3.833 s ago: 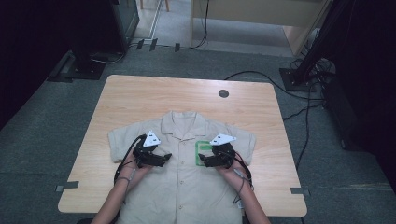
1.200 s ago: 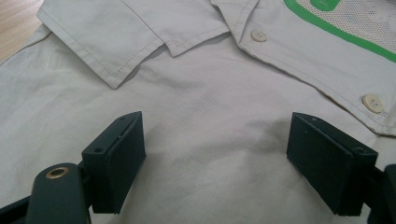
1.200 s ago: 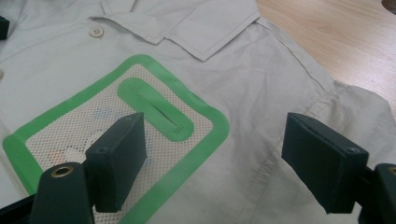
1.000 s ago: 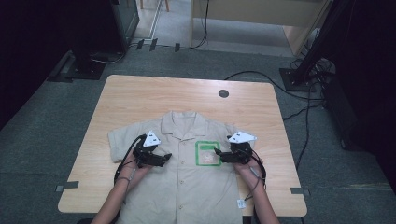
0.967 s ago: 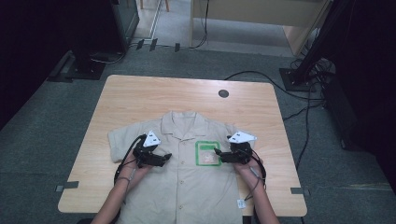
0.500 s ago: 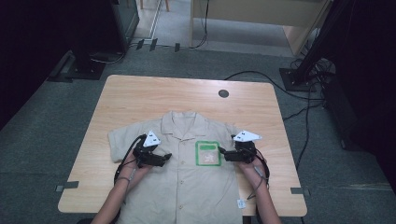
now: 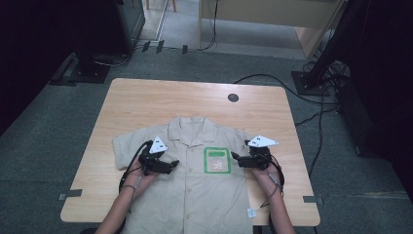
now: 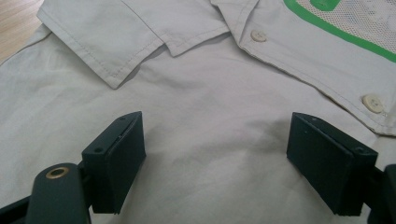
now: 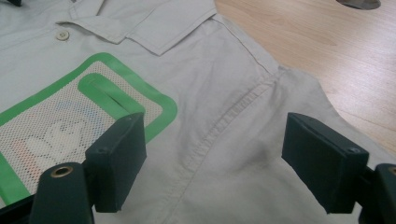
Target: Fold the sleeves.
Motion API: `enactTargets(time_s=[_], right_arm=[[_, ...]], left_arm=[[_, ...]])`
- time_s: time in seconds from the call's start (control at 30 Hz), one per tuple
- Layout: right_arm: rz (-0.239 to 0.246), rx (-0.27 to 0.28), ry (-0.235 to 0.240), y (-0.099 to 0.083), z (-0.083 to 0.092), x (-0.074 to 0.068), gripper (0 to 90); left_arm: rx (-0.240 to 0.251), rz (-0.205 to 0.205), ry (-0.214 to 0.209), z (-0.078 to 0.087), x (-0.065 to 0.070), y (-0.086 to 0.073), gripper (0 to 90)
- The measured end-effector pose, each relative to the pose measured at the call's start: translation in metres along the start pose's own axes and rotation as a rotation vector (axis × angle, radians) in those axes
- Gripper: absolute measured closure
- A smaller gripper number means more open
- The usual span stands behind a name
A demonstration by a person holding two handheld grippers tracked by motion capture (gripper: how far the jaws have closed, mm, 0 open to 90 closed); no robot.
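high view: both hand-held grippers, left (image 7: 171, 164) and right (image 7: 235, 157), gape wide over shirt (image 7: 195, 195).

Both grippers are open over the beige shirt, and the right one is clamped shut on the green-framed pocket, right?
Not quite. The right gripper is open too: the right gripper view shows its jaws wide apart over the shirt, beside the green-framed pocket, gripping nothing. The left gripper is open as you said.
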State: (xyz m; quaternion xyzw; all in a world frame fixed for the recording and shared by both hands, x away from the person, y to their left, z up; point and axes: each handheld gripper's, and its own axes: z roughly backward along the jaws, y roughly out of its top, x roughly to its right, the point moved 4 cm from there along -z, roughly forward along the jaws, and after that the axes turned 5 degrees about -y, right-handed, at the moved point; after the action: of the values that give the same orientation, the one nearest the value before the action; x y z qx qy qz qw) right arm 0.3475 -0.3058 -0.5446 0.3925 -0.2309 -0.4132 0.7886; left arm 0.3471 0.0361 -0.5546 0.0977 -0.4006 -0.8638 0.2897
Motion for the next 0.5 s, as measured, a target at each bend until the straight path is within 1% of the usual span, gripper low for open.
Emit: enactTargets(time_s=[0.17,0.5], right_arm=[[-0.008,-0.001,-0.013,-0.002,0.002,0.005,21.4],[-0.003,0.008,-0.032,-0.003,0.004,0.012,21.7]], left_arm=[[0.0,0.0,0.0,0.0,0.0,0.0,19.5],[-0.001,0.0,0.0,0.0,0.0,0.0,19.4]])
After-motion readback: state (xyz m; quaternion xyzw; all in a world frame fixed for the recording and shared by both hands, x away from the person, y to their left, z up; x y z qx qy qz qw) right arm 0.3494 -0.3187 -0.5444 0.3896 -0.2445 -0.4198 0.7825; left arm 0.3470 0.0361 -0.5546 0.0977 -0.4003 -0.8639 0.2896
